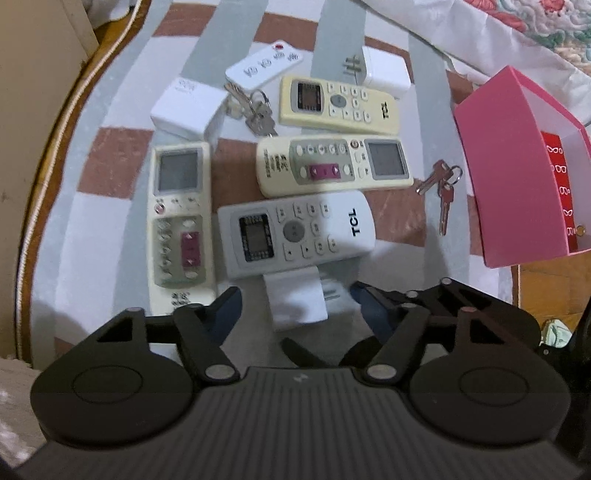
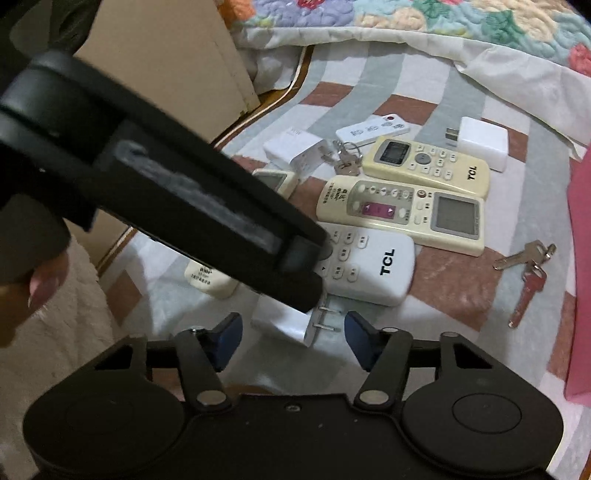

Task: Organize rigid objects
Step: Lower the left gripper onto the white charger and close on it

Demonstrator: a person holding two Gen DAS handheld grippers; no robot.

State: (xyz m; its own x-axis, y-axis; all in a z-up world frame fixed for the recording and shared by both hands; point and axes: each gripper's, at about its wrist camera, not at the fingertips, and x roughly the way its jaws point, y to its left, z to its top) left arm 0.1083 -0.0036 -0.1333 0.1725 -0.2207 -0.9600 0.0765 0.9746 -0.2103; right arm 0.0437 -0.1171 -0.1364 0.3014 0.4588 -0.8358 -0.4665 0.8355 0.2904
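Several remotes lie on a checked cloth: a white TCL remote (image 1: 295, 232) (image 2: 369, 267), a cream TCL remote (image 1: 338, 105) (image 2: 428, 164), two cream remotes (image 1: 334, 166) (image 1: 181, 225) and a small white remote (image 1: 264, 64). A white plug adapter (image 1: 295, 299) (image 2: 284, 323) lies between the open jaws of both grippers. My left gripper (image 1: 295, 302) is open around it. My right gripper (image 2: 291, 332) is open around it too. Two more white adapters (image 1: 188, 109) (image 1: 386, 72) and two key bunches (image 1: 255, 110) (image 1: 441, 188) lie nearby.
A pink box (image 1: 517, 166) stands open at the right. The left gripper's black body (image 2: 166, 199) crosses the right wrist view and hides part of the remotes. A quilt (image 2: 406, 22) lies at the back. The cushion's piped edge (image 1: 40, 177) runs along the left.
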